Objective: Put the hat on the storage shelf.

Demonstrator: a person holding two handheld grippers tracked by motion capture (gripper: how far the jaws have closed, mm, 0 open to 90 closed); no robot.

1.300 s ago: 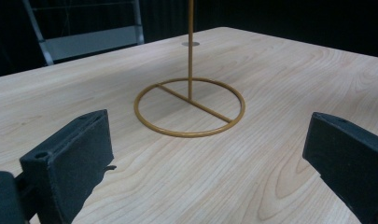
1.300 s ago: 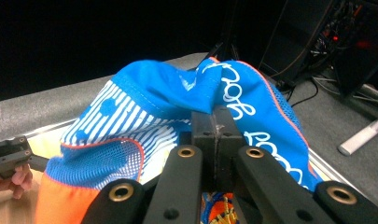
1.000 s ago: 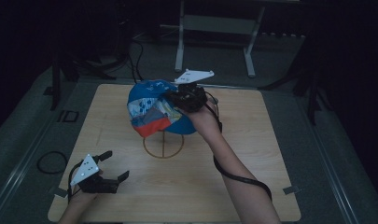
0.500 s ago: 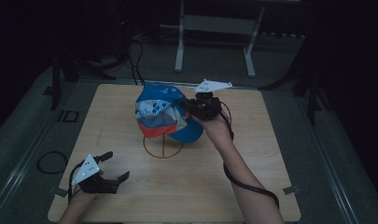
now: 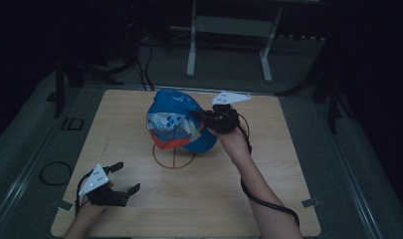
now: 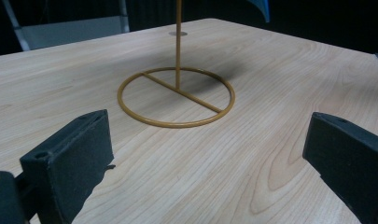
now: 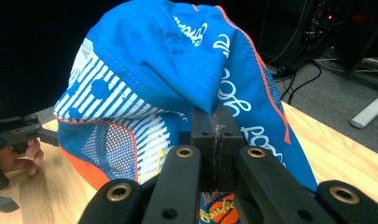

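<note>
So your counter (image 5: 268,164) is a light wood-grain square top sitting on a dark grey floor (image 5: 348,164). Right around the middle of it there's a thin gold wire stand (image 6: 177,95): a flat ring base with one bar across and a post going straight up. Your left hand (image 5: 92,206) rests down at the near left corner.

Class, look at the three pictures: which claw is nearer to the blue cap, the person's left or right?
Right. The right claw is shut on the blue cap, holding it above the stand. The left claw sits open near the table's front corner, apart from the cap.
</note>
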